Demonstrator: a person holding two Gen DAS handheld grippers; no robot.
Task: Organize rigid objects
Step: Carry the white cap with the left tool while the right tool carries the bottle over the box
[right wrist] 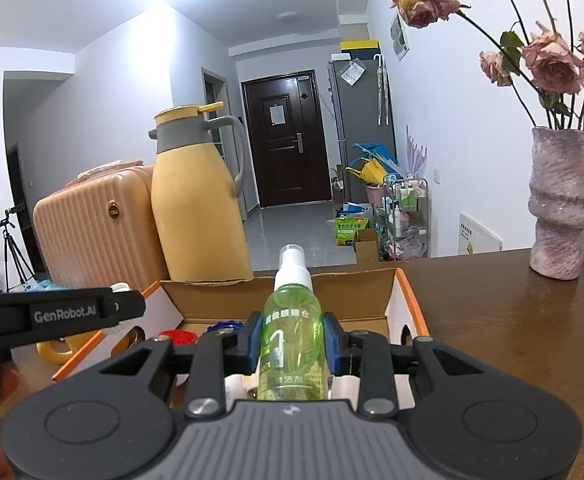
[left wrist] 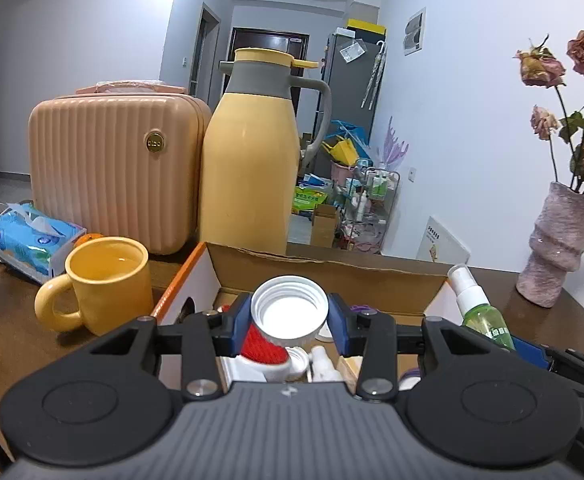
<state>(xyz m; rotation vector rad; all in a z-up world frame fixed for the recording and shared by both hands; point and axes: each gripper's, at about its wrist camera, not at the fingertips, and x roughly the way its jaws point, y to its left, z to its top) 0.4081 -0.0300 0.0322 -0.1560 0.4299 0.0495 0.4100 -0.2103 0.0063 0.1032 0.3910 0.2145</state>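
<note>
My left gripper (left wrist: 289, 316) is shut on a white screw cap (left wrist: 289, 307), held above the open cardboard box (left wrist: 332, 268). Under it in the box lie a red cap (left wrist: 261, 346) and small white pieces. My right gripper (right wrist: 294, 344) is shut on a green spray bottle (right wrist: 294, 344) with a white nozzle, upright over the box (right wrist: 283, 292). The same bottle shows in the left wrist view (left wrist: 480, 312) at the box's right side. The left gripper's body (right wrist: 51, 314) shows at the left of the right wrist view.
On the brown table (right wrist: 512, 320) stand a yellow mug (left wrist: 107, 284), a yellow thermos jug (left wrist: 251, 160), a pink ribbed case (left wrist: 111, 168), a blue tissue pack (left wrist: 31, 240) and a pink vase (right wrist: 562, 204) with dried roses. A cluttered hallway lies behind.
</note>
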